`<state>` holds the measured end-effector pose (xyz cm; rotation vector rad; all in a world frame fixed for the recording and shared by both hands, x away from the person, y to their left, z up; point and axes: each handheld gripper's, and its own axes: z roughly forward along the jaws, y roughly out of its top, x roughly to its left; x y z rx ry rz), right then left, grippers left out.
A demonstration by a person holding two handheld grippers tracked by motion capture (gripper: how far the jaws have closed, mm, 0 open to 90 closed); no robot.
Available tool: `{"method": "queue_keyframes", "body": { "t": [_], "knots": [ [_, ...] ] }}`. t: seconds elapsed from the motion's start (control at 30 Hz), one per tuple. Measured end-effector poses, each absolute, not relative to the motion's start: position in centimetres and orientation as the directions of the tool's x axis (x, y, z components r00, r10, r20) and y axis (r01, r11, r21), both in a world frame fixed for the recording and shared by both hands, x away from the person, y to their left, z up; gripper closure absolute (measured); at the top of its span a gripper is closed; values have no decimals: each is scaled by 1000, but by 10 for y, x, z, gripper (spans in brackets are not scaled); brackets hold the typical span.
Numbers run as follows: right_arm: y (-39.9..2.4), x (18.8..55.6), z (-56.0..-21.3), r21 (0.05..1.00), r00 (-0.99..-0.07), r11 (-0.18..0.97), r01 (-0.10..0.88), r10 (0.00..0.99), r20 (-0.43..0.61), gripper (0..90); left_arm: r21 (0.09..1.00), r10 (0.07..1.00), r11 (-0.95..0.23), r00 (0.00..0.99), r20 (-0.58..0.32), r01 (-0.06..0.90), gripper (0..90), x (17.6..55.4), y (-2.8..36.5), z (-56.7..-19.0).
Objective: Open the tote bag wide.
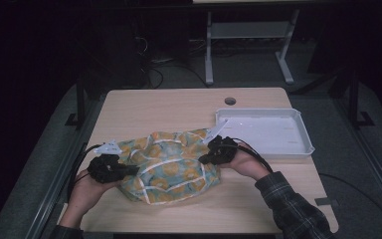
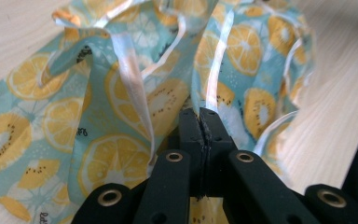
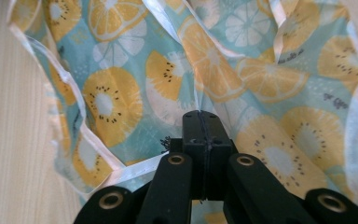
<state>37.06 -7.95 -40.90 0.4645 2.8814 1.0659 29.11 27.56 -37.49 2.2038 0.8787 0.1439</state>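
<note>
A crumpled cloth (image 1: 171, 167) printed with orange and kiwi slices on teal, edged in white tape, lies on the wooden table (image 1: 169, 107). My left gripper (image 1: 134, 171) is at the cloth's left side, and its jaws (image 2: 200, 114) are pressed together with a fold of the cloth (image 2: 112, 158) pinched at their tips. At the cloth's right side my right gripper (image 1: 204, 159) has its jaws (image 3: 200, 114) shut the same way on a fold of the cloth (image 3: 107, 102). A hand holds each gripper from the near edge.
A shallow white tray (image 1: 263, 152) stands on the table's right, just behind my right hand. A round cable hole (image 1: 230, 101) sits near the far edge. Bare wood lies behind the cloth and along the front.
</note>
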Motion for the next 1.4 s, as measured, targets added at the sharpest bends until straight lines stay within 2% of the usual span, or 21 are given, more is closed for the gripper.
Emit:
{"method": "queue_keyframes", "body": {
  "t": [0.67,1.03,1.4],
  "knots": [
    [-110,325,-387,694,-967,685,221,248,64,897,711,572,-479,798,-192,514,895,254,272,-373],
    [-116,306,-397,677,-972,703,218,218,87,897,681,543,-504,808,-228,531,894,243,269,-388],
    [-109,301,-416,616,-974,755,223,195,113,897,610,542,-562,806,-238,558,890,246,265,-406]
  ]
}}
